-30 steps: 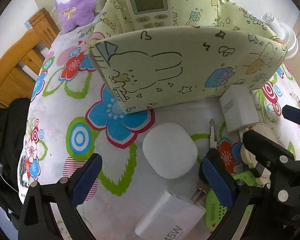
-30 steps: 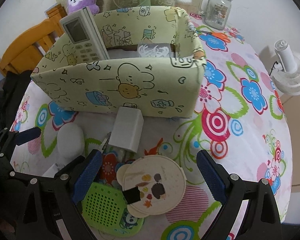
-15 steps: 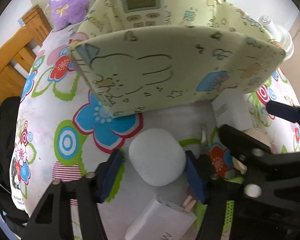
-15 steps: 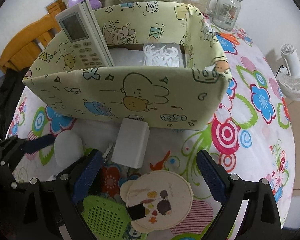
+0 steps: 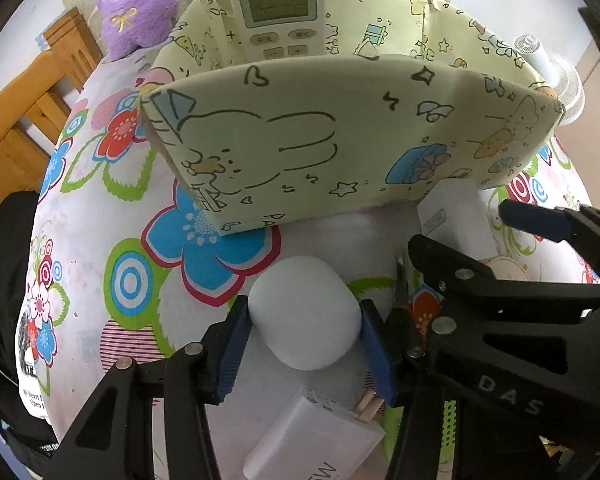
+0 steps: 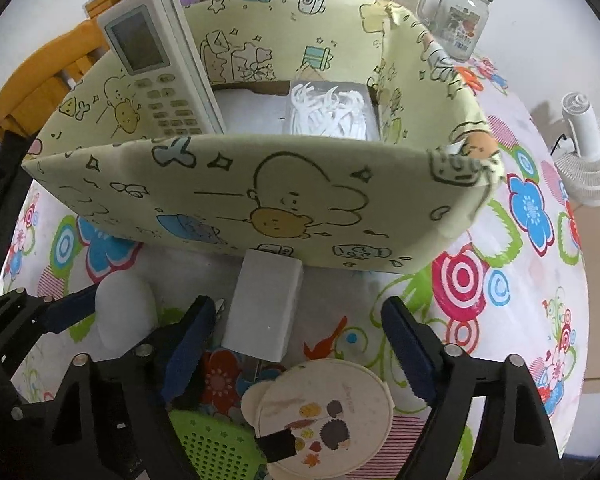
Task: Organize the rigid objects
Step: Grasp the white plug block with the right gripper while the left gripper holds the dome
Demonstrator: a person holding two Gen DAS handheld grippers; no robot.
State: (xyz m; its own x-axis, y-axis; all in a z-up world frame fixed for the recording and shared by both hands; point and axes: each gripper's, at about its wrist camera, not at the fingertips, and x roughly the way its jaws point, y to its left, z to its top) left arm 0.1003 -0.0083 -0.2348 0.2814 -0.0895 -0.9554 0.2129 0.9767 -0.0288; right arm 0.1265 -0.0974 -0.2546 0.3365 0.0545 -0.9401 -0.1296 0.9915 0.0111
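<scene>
- Now, in the left wrist view, our left gripper (image 5: 303,336) sits low in the centre of the frame with both blue pads pressed against the sides of a white rounded case (image 5: 304,312), which rests on the flowered tablecloth (image 5: 100,208).
- Just below the case, at the bottom centre, lies a white charger (image 5: 312,436) with its metal prongs pointing toward the upper right.
- Across the upper half of that view we see the cartoon-print fabric box (image 5: 340,144); a white remote control (image 5: 278,4) stands upright inside it at the top centre.
- At the upper left a purple plush toy (image 5: 134,4) sits beyond the box.
- On the right edge we see our right gripper (image 5: 540,256), its blue pad tips spread wide apart, with a white power adapter (image 5: 452,216) between them, just below the box wall.
- Turning to the right wrist view, our right gripper (image 6: 296,344) holds its two pads well apart, gripping nothing.
- The white power adapter (image 6: 266,304) lies between those pads, its far end touching the box front (image 6: 260,200).
- At the bottom centre a round cream disc (image 6: 324,420) lies beside a green perforated object (image 6: 216,444).
- At the lower left the white rounded case (image 6: 124,312) shows between the left gripper's (image 6: 96,312) pads.
- Inside the box the remote (image 6: 160,64) leans at the upper left, and a clear packet of white picks (image 6: 328,108) lies at the centre.
- A glass mug with a green lid (image 6: 460,16) stands at the upper right.
</scene>
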